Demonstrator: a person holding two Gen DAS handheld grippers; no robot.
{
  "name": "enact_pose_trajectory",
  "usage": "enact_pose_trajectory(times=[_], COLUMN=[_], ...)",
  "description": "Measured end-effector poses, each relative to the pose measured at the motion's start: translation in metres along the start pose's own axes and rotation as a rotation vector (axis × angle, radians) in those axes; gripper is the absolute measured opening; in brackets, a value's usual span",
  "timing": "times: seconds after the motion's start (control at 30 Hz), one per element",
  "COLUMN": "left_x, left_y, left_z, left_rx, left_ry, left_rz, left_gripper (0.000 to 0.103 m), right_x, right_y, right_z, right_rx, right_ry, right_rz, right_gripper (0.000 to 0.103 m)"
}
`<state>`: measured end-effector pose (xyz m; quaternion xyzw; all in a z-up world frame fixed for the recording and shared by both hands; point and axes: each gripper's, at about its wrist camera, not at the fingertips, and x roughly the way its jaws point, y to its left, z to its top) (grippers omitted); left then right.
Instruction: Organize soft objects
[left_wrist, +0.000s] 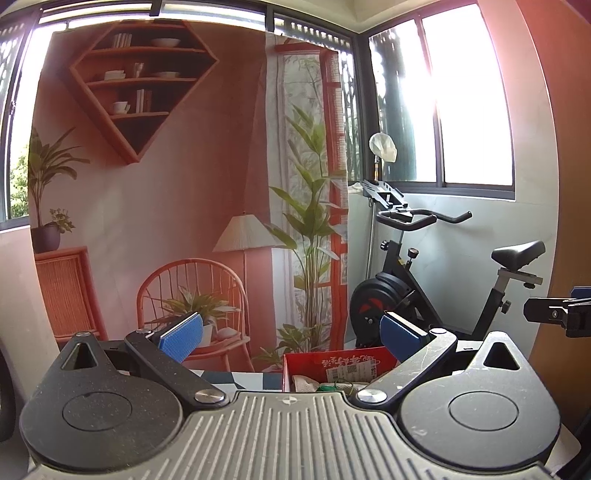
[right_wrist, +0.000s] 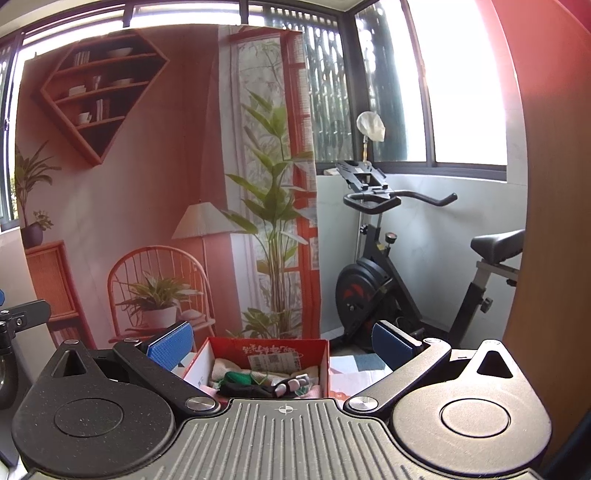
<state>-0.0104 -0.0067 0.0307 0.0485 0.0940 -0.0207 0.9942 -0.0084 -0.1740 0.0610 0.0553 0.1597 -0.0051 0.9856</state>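
Note:
A red cardboard box (right_wrist: 271, 350) stands low in the right wrist view, just beyond my right gripper (right_wrist: 283, 341). Inside it lie soft things: a cream cloth (right_wrist: 231, 371), a green piece (right_wrist: 236, 378) and a black glove with pale fingertips (right_wrist: 258, 388). That gripper is open, its blue pads (right_wrist: 171, 345) wide apart with nothing between them. In the left wrist view the same red box (left_wrist: 332, 363) shows partly behind my left gripper (left_wrist: 291, 334), which is also open and empty. The box's lower part is hidden by both gripper bodies.
A black exercise bike (right_wrist: 399, 280) stands to the right under the window. A printed backdrop (right_wrist: 147, 184) of a room hangs behind the box. A wooden panel (right_wrist: 546, 258) rises at the far right. A patterned cloth (right_wrist: 354, 369) covers the surface beside the box.

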Motion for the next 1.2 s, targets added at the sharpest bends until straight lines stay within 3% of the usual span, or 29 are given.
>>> enact_pose_trajectory(times=[1.2], left_x=[0.0002], left_y=[-0.0001], left_z=[-0.0040], left_rx=[-0.025], left_ry=[0.022], left_rz=[0.016], left_gripper=[0.103], right_x=[0.0067], right_y=[-0.0032], right_z=[-0.0017], right_rx=[-0.003], right_ry=[0.013], right_rz=[-0.015], right_gripper=[0.103])
